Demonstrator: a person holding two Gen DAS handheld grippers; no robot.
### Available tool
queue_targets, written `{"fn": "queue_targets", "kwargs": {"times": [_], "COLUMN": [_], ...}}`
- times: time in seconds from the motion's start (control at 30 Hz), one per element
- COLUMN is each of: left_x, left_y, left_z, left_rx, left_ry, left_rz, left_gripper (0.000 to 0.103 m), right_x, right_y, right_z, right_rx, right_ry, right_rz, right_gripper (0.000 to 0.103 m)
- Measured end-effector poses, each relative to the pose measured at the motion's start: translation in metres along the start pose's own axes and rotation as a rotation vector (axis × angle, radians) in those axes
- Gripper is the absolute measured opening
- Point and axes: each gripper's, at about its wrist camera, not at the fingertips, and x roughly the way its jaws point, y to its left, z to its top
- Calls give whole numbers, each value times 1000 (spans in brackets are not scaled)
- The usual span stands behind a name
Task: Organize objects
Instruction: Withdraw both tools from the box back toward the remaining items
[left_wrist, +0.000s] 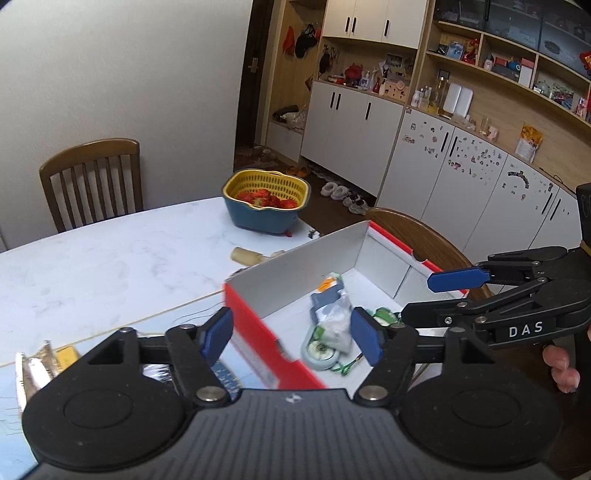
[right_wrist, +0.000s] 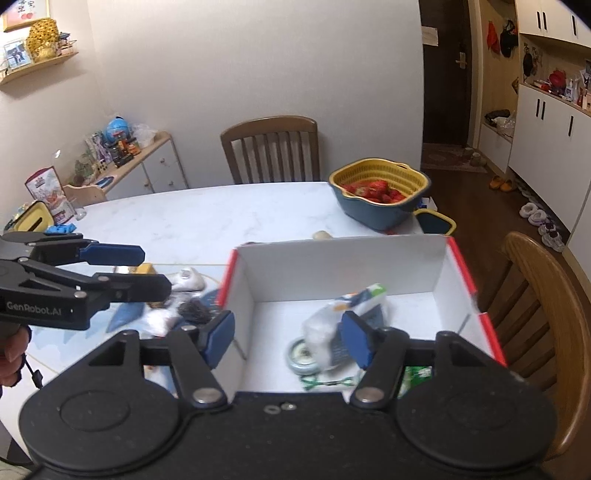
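Clutter on the pale counter (right_wrist: 192, 218) is being gathered into a white cardboard box (right_wrist: 436, 273) with red outer walls, which sits at the counter's near right corner beside a wooden chair (right_wrist: 532, 295).

Going left to right in the right wrist view: a loose pile of small items (right_wrist: 173, 306), among them a white packet and a dark object, lies on the counter just left of the box and is not yet put away. Inside the box lie a plastic-wrapped packet (right_wrist: 354, 302), a round tape-like roll (right_wrist: 303, 360) and something green (right_wrist: 417, 376). Farther back stands a yellow-and-blue basket (right_wrist: 380, 192) holding red fruit. By this showing the job is partly done, with the left-hand pile remaining.

Neither hand holds anything. The left gripper (left_wrist: 291, 338) points downward over the box's near left wall, its blue pads spread apart with nothing pressed between them. The right gripper (right_wrist: 288, 338) hangs over the box interior, tilted down, its pads also parted and empty. Each gripper shows from the side in the other's view, jaws apart. A person's fingertips (left_wrist: 563, 369) curl round the right gripper's handle.
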Motion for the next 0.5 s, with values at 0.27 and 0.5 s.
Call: {"fn": "queue_targets", "kwargs": {"times": [0.27, 0.5], "left_x": [-34, -55], "left_y": [41, 77], "left_z": [-14, -27], "left_rx": [-20, -31], "left_ry": [-26, -37], "left_rz": [15, 35], "left_gripper": [80, 84], "right_x": [1, 9], "right_y": [44, 83], "right_z": [-6, -8], "right_rx": [14, 19], "right_ry": [-32, -56], "right_rz": [16, 37], "right_gripper": [77, 88]}}
